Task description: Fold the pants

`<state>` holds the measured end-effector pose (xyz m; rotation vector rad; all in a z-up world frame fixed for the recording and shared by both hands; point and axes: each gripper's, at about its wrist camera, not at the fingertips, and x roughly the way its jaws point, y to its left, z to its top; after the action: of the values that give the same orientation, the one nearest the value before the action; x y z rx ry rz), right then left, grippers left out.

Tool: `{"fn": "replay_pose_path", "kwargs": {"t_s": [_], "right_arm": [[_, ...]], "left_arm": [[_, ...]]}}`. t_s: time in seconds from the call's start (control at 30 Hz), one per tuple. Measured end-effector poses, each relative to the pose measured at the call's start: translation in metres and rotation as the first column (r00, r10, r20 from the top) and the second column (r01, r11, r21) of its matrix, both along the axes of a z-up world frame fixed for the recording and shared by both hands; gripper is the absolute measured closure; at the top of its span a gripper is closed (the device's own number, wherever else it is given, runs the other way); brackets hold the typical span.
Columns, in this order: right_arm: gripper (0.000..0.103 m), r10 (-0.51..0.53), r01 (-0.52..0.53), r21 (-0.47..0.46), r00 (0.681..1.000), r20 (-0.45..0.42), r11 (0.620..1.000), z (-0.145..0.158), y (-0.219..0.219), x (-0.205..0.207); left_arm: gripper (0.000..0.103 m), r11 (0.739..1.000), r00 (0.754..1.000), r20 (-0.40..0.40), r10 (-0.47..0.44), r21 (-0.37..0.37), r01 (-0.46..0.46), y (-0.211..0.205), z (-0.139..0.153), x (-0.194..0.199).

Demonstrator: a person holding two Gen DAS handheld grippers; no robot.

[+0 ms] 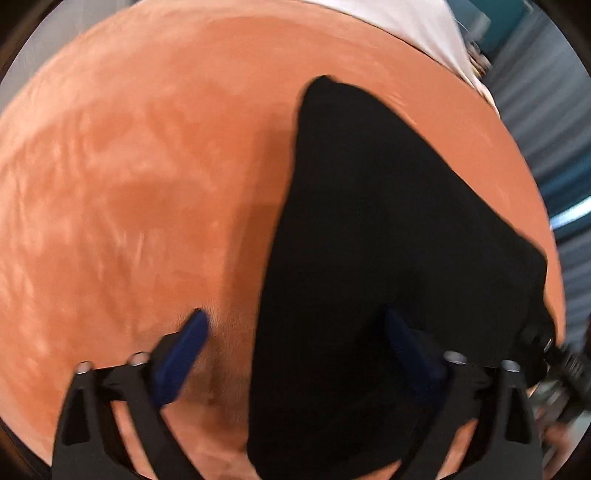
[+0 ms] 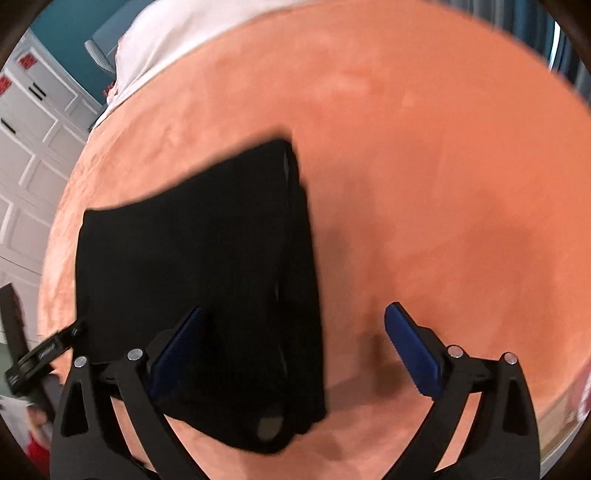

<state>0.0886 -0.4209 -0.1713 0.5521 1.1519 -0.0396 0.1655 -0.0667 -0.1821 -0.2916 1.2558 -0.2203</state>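
Pants (image 2: 199, 266) lie folded on orange blanket (image 2: 424, 177). Left gripper (image 1: 295, 350) & right gripper (image 2: 295, 350) held wide apart, nothing clamped. Cloth judged soft, light, floppy; best pinched at layered near edge w/ both.

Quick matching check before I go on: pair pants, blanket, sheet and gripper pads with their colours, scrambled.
Things:
1. pants
2. blanket
3. sheet at the far edge
4. pads of the right hand-held gripper

Colours:
A. white
B. blue
C. black
D. orange

Pairs: 1-C, 2-D, 3-A, 4-B
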Motion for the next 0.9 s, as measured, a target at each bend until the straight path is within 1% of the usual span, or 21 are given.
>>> {"fn": "replay_pose_path", "kwargs": {"t_s": [0.03,0.07,0.1,0.13,0.17,0.2,0.23,0.3,0.37,0.4,0.43,0.5,0.57,0.6,0.63,0.67,0.7,0.77,0.8,0.83,0.9], "right_arm": [[0.016,-0.037,0.035,0.081,0.999,0.021,0.996,-0.009,0.002,-0.002],[0.021,-0.050,0.046,0.109,0.998,0.030,0.993,-0.012,0.004,-0.001],[0.041,-0.048,0.044,0.127,0.998,0.033,0.991,-0.012,0.011,0.000],[0.051,-0.051,0.047,0.119,0.998,0.037,0.992,-0.008,0.015,0.001],[0.059,-0.041,0.037,0.100,0.998,0.045,0.994,0.002,0.023,0.003],[0.067,-0.034,0.029,0.088,0.998,0.058,0.996,0.014,0.030,0.006],[0.068,-0.029,0.024,0.074,0.997,0.073,0.997,0.027,0.036,0.007],[0.070,-0.003,-0.010,0.095,0.990,0.141,0.995,0.060,0.051,0.011],[0.070,0.050,-0.071,0.102,0.980,0.194,0.992,0.089,0.073,0.013],[0.070,0.072,-0.097,0.107,0.974,0.214,0.989,0.099,0.084,0.011],[0.070,0.098,-0.127,0.111,0.967,0.236,0.986,0.107,0.097,0.008],[0.069,0.121,-0.149,0.107,0.965,0.233,0.983,0.104,0.113,0.004],[0.069,0.110,-0.127,0.080,0.977,0.185,0.989,0.084,0.119,0.004],[0.069,0.079,-0.091,0.075,0.986,0.146,0.993,0.068,0.116,0.004],[0.069,0.054,-0.062,0.061,0.991,0.123,0.996,0.060,0.113,0.003],[0.069,0.022,-0.028,0.050,0.994,0.104,0.998,0.053,0.107,0.000],[0.069,-0.002,-0.005,0.070,0.994,0.106,0.998,0.052,0.099,-0.004],[0.069,-0.036,0.024,0.104,0.993,0.108,0.994,0.053,0.085,-0.007],[0.069,-0.032,0.023,0.089,0.994,0.103,0.996,0.054,0.082,-0.007],[0.068,-0.028,0.020,0.078,0.995,0.098,0.997,0.054,0.081,-0.009],[0.068,-0.014,0.008,0.065,0.996,0.086,0.998,0.050,0.080,-0.005]], "left_arm": [[0.005,0.999,1.000,-0.001,0.016,-0.032,-0.016,0.005,-0.002,0.000],[0.005,0.999,1.000,0.000,0.013,-0.045,-0.013,0.007,-0.003,0.000],[0.011,0.999,1.000,0.005,-0.010,-0.045,0.010,0.007,0.000,-0.001],[0.041,0.998,0.999,0.019,-0.034,-0.049,0.035,0.008,0.004,-0.002],[0.063,0.994,0.997,0.029,-0.071,-0.077,0.074,0.008,0.009,-0.003],[0.073,0.991,0.995,0.027,-0.101,-0.080,0.103,0.010,0.019,-0.002],[0.080,0.991,0.994,0.045,-0.101,-0.084,0.105,0.015,0.031,-0.002],[0.086,0.987,0.990,0.076,-0.115,-0.107,0.123,0.030,0.055,-0.003],[0.093,0.989,0.983,0.133,-0.123,-0.069,0.133,0.054,0.088,-0.011],[0.103,0.992,0.979,0.167,-0.117,-0.032,0.124,0.067,0.102,-0.016],[0.103,0.994,0.971,0.213,-0.111,0.020,0.109,0.084,0.118,-0.023],[0.103,0.990,0.963,0.244,-0.114,0.108,0.090,0.112,0.137,-0.034],[0.103,0.988,0.974,0.208,-0.089,0.146,0.059,0.136,0.133,-0.040],[0.099,0.989,0.981,0.179,-0.071,0.138,0.046,0.146,0.123,-0.043],[0.085,0.993,0.988,0.140,-0.069,0.100,0.055,0.151,0.111,-0.045],[0.078,0.996,0.992,0.111,-0.064,0.070,0.057,0.148,0.103,-0.046],[0.073,0.998,0.995,0.082,-0.061,0.022,0.060,0.145,0.090,-0.051],[0.073,0.995,0.997,0.047,-0.058,-0.082,0.061,0.133,0.072,-0.053],[0.067,0.984,0.997,0.034,-0.074,-0.162,0.079,0.122,0.062,-0.051],[0.056,0.977,0.996,0.023,-0.081,-0.195,0.084,0.115,0.053,-0.045],[0.046,0.971,0.997,-0.020,-0.080,-0.228,0.073,0.097,0.031,-0.036]]}}
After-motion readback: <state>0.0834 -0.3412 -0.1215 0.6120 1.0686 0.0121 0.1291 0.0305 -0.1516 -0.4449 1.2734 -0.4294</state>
